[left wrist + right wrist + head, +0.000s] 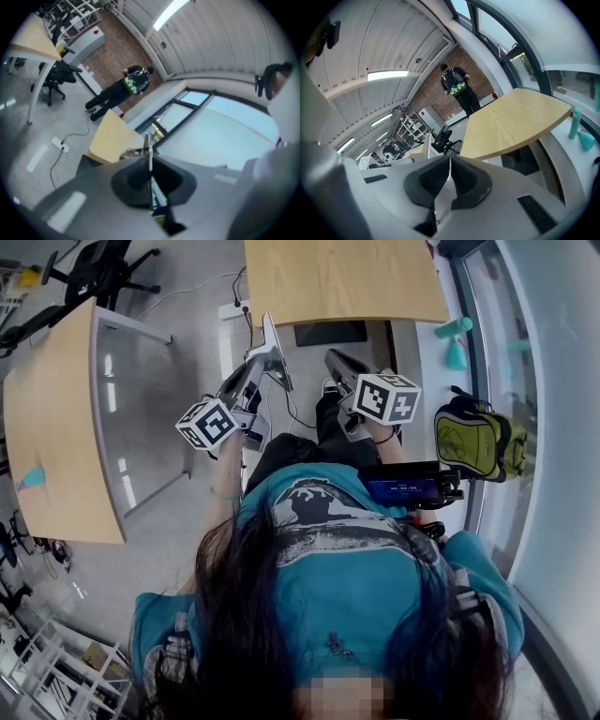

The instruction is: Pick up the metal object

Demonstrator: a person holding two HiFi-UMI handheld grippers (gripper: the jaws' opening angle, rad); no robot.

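Observation:
In the head view both grippers are held up in front of the person, above the grey floor. My left gripper (265, 345), with its marker cube at lower left, is shut on a thin flat grey metal piece (275, 345) that sticks out past the jaws. In the left gripper view the dark pads meet on that metal piece (149, 143), seen edge-on as a pale strip. My right gripper (336, 360) is beside it and points the same way. Its ribbed pads (461, 178) are pressed together with nothing between them.
A wooden table (347, 277) stands ahead and another wooden table (56, 427) at the left. A yellow-green backpack (473, 442) and a teal bottle (455, 329) lie by the window at the right. A power strip (234, 309) with cables lies on the floor. A person with a backpack (457, 84) stands far off.

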